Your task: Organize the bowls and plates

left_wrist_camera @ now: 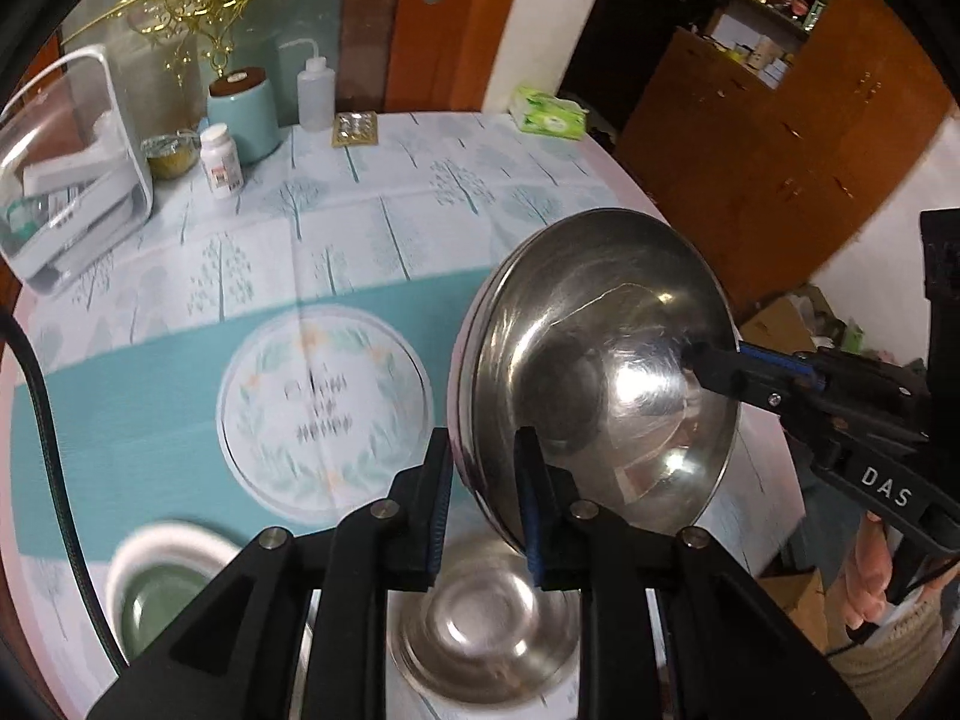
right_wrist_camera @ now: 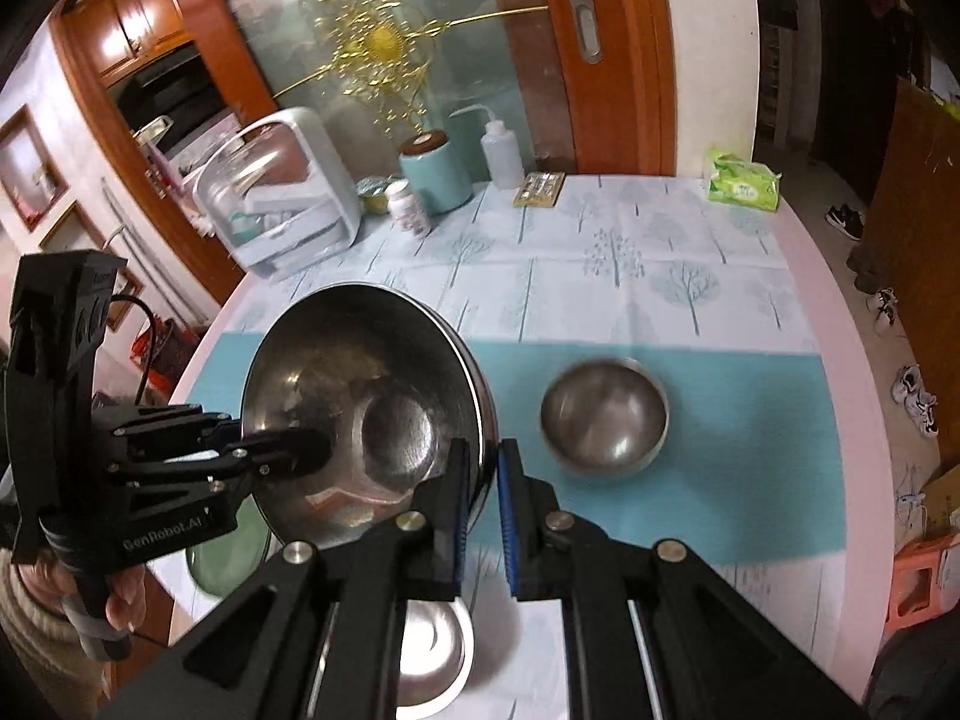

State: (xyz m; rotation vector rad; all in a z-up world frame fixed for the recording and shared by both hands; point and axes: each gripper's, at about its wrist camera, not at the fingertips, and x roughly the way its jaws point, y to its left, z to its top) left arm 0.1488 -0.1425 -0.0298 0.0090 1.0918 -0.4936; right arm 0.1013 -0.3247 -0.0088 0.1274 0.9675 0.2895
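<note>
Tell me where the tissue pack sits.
The green tissue pack lies at the table's far right edge, right of the squeeze bottle, beyond the small steel bowl.

Three steel bowls [right_wrist_camera: 336, 360] [right_wrist_camera: 603, 414] [right_wrist_camera: 429, 654] — one green bowl [left_wrist_camera: 162, 606].

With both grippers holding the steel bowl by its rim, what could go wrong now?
1. The steel bowl is tilted steeply in the air; the left gripper and right gripper pinch only its thin rim, so it may slip.
2. If it drops, it could hit the small steel bowl below.
</note>
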